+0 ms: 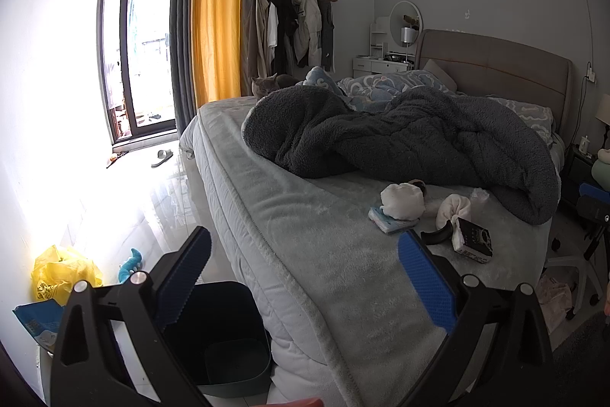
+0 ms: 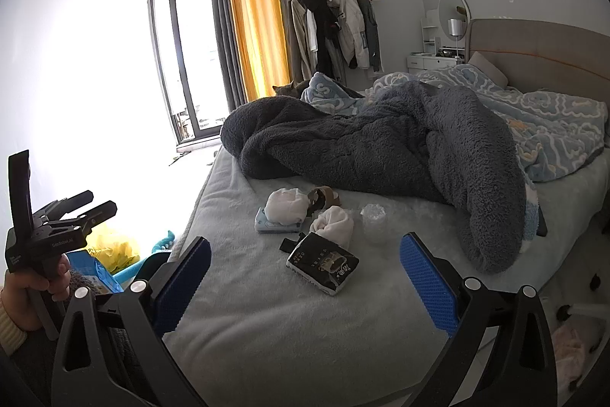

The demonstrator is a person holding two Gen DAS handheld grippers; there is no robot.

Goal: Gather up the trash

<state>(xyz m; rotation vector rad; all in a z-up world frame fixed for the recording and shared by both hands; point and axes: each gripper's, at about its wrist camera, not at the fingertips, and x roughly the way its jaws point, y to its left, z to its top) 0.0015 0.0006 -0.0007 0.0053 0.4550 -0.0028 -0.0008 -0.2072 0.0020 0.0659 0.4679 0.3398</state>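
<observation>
Trash lies on the grey bed sheet (image 2: 267,323): a black packet (image 2: 324,264), two white tissue wads (image 2: 286,205) (image 2: 331,222), a blue tissue pack (image 2: 272,226), a brown tape roll (image 2: 322,199) and a crumpled clear cup (image 2: 373,218). My right gripper (image 2: 305,277) is open above the sheet, just short of the packet, holding nothing. My left gripper (image 1: 309,277) is open and empty over the bed's corner, with a dark bin (image 1: 228,330) on the floor below it. The black packet (image 1: 474,241) and a tissue wad (image 1: 402,201) lie to its right.
A dark fleece blanket (image 2: 381,147) is heaped behind the trash. On the floor by the wall lie a yellow bag (image 1: 61,273), a blue packet (image 1: 34,323) and a blue toy (image 1: 131,264). A cat (image 1: 267,84) sits past the bed. A chair base (image 1: 572,266) stands at the right.
</observation>
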